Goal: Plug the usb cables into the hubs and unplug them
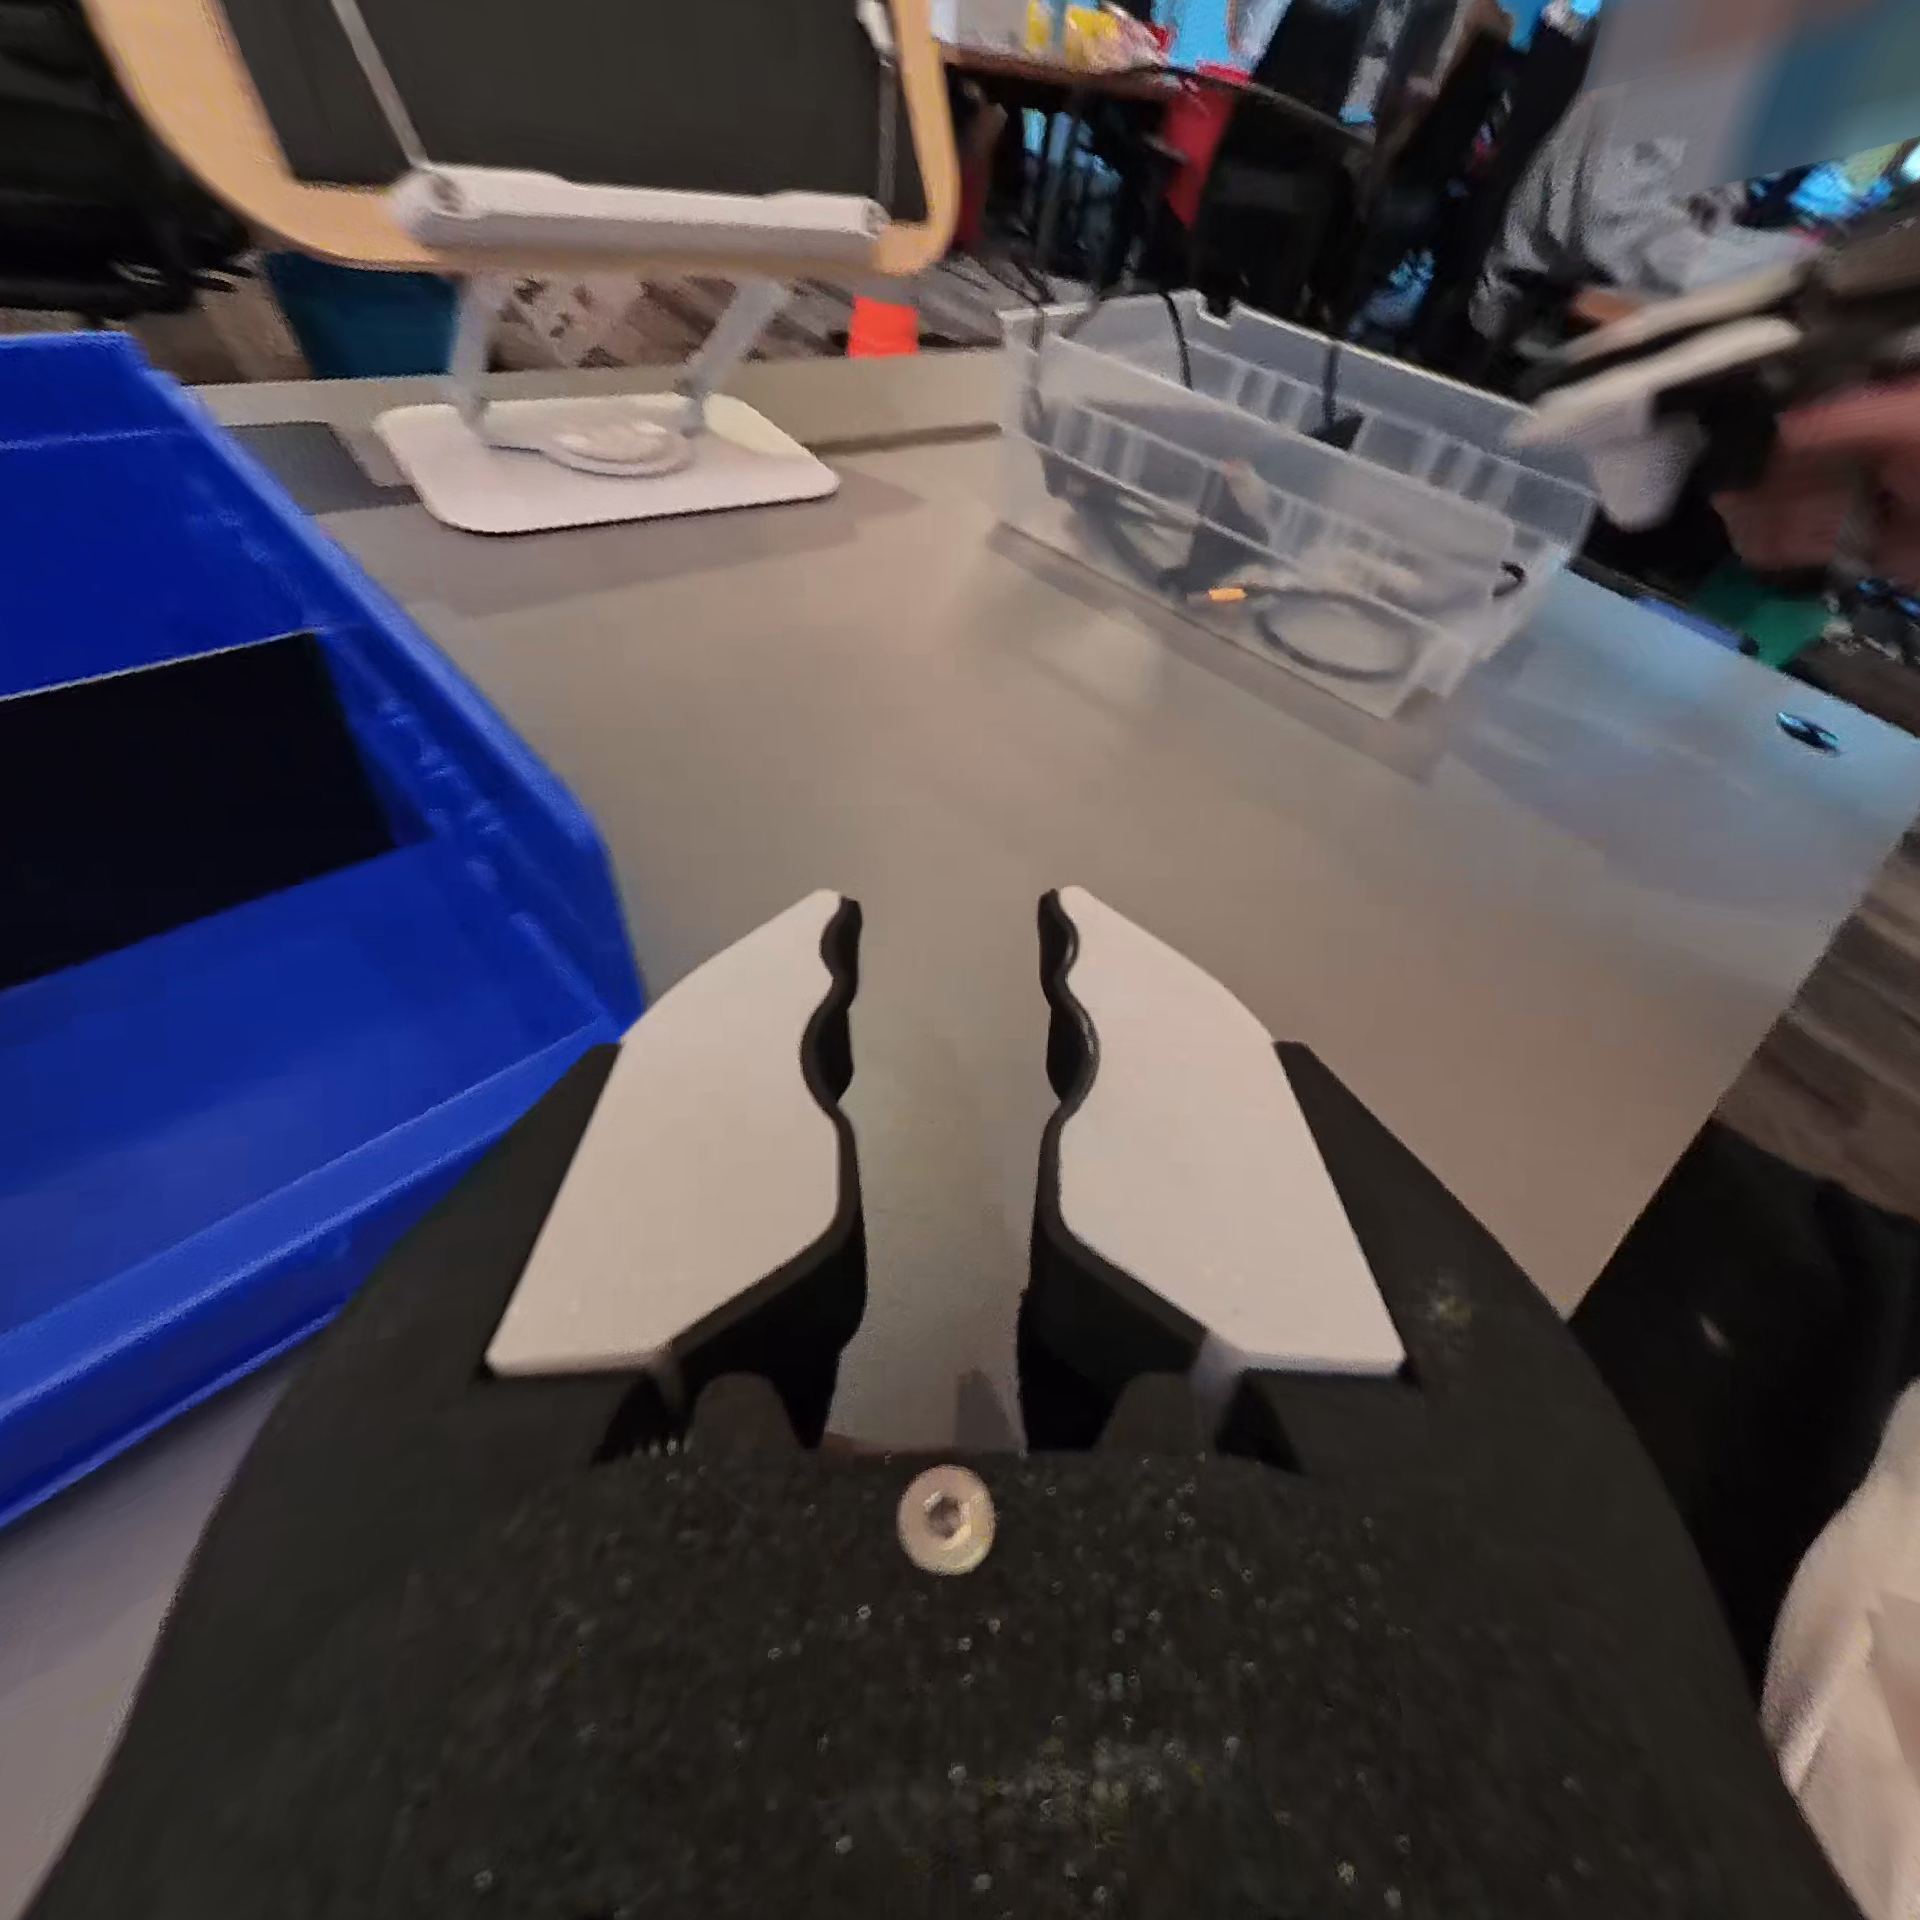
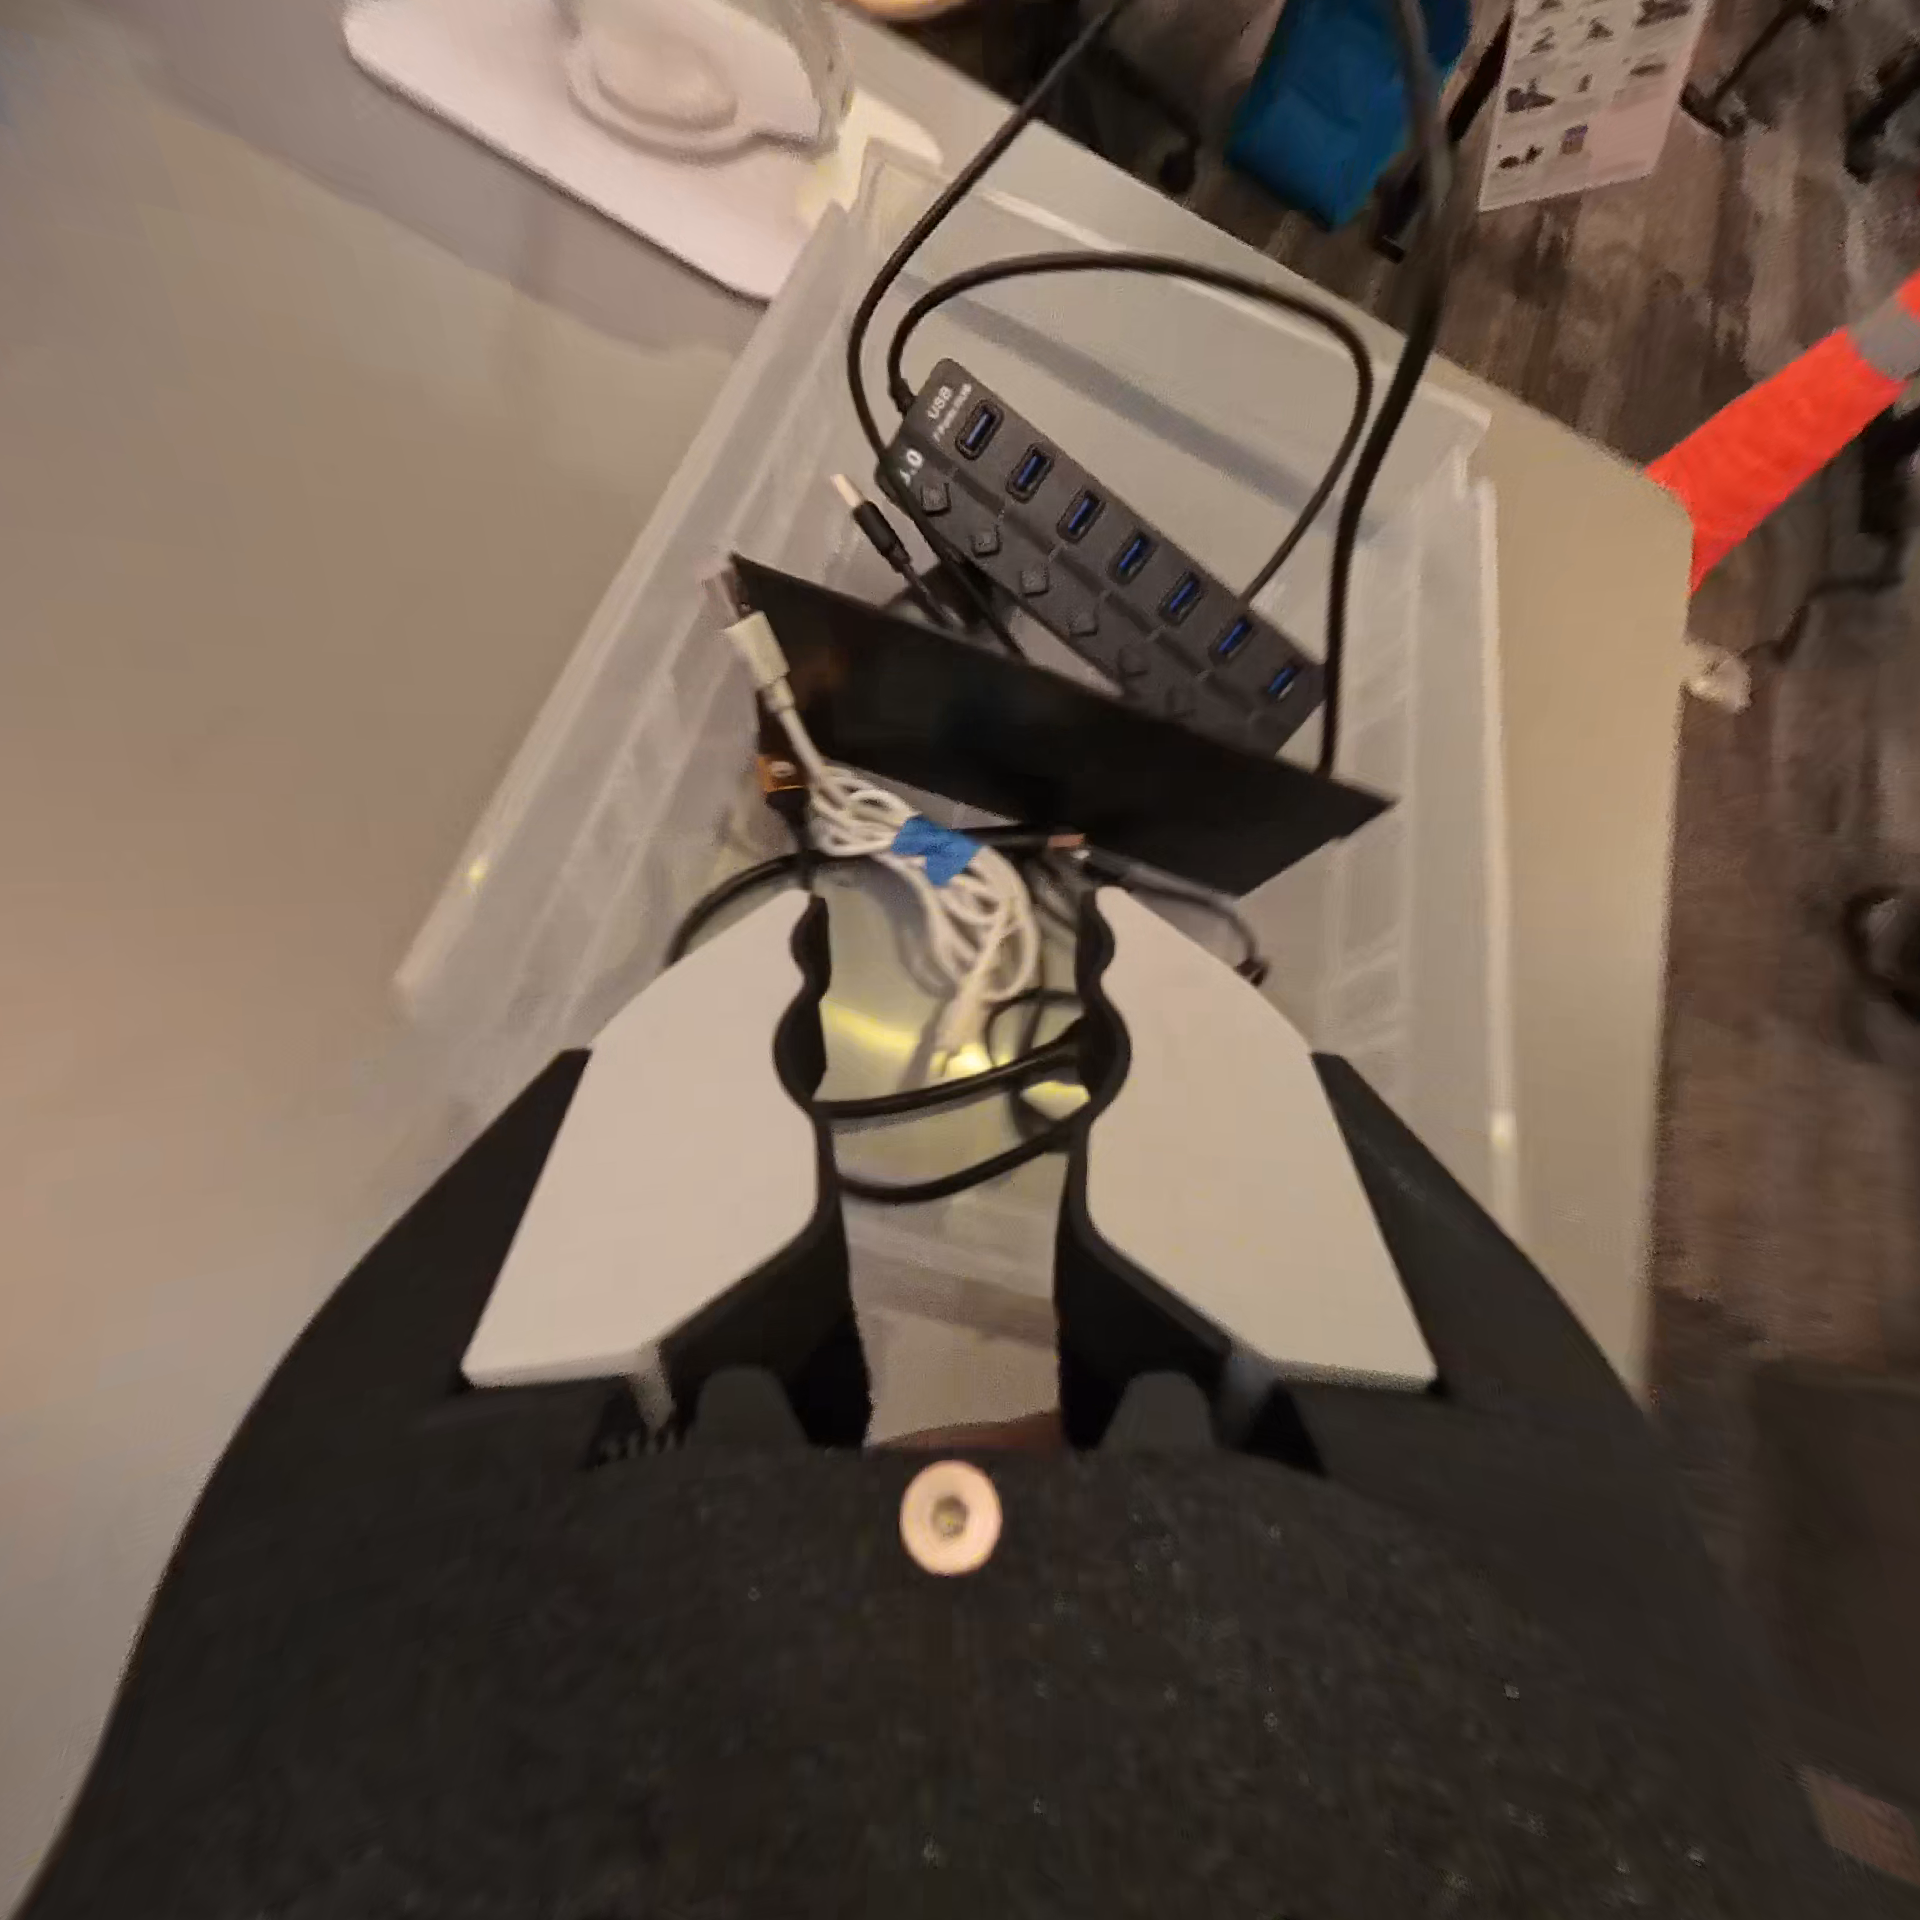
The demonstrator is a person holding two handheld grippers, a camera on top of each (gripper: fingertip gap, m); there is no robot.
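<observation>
Grey table [image 1: 1039,727]: blue bin [image 1: 260,987] left, clear bin [image 2: 1455,727] holding hub [image 2: 1101,540]

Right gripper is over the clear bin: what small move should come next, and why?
Probably lower the open right gripper onto the white cable bundle just below it; the hub in the clear bin has every visible port empty.

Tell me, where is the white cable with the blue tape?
In the right wrist view, the white cable lies coiled inside the clear bin, just ahead of the open right gripper, below the black hub.
</observation>
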